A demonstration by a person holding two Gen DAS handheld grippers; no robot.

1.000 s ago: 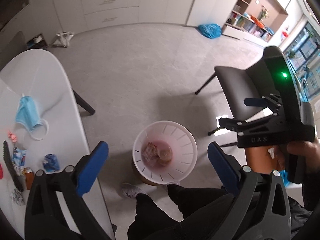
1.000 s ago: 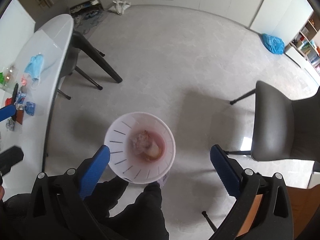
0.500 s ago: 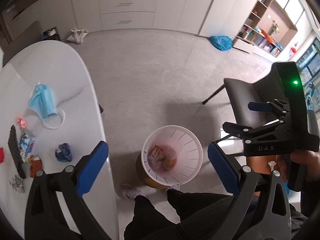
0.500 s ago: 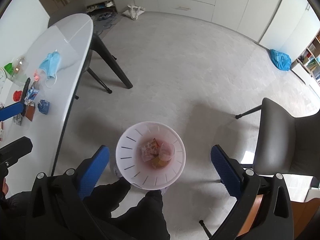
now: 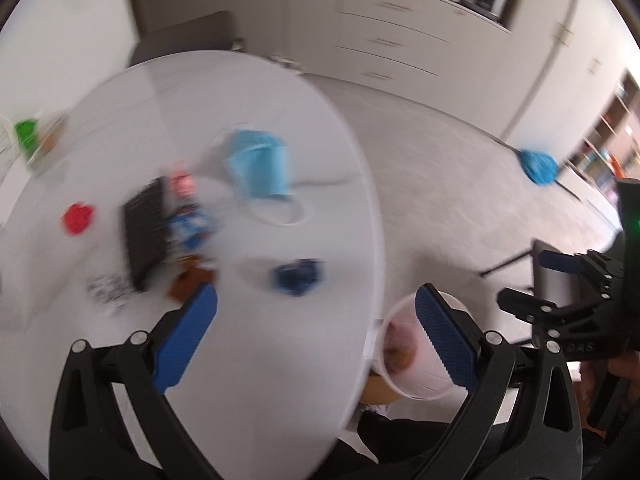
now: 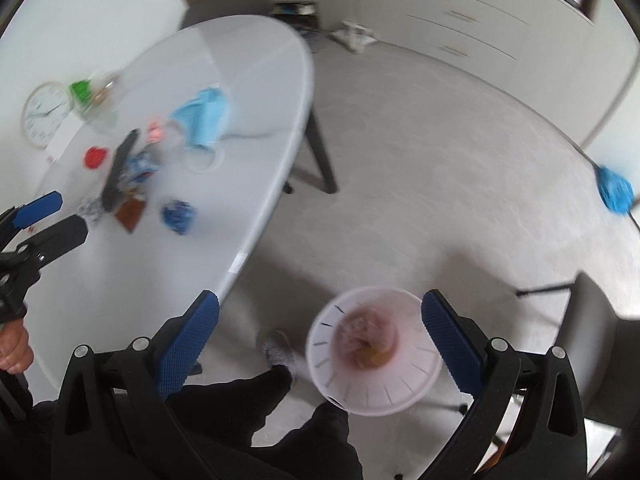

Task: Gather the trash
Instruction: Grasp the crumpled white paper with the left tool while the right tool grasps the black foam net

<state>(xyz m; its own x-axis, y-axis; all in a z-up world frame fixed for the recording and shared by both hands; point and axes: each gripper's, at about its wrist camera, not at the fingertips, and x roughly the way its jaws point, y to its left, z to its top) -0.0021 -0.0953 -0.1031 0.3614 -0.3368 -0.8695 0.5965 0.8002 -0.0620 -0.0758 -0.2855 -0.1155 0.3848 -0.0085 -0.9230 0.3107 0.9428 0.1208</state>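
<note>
My left gripper point(image 5: 316, 330) is wide apart and holds nothing; it hangs over the near edge of the white oval desk point(image 5: 256, 360). My right gripper point(image 6: 320, 338) is also wide apart and empty, above the floor point(image 6: 420, 184) just off the desk's edge. The bin point(image 6: 374, 350) stands on the floor beside that edge, near my legs, with some wrappers inside; the right view looks down into it.

On the desk the trash lies in a loose group toward the far-left part. A light blue mask point(image 5: 258, 166) is nearest the far edge. A dark blue crumpled piece point(image 5: 298, 276) lies alone closer to the bin side. Between them and further left are a black flat thing point(image 5: 144, 236), a blue and white wrapper point(image 5: 190, 228), a brown piece point(image 5: 192, 282) and a red item point(image 5: 78, 218). Both pictures are blurred, so small details I cannot tell.

The room has white cabinets point(image 5: 400, 40) on the far wall, a grey chair point(image 6: 592, 320) on the right and a blue bag point(image 6: 616, 190) on the floor.

Half a second ago both cameras pointed more to the floor and the bin was in the middle. Now both have swung toward the desk, and the trash is in front of my left gripper.
</note>
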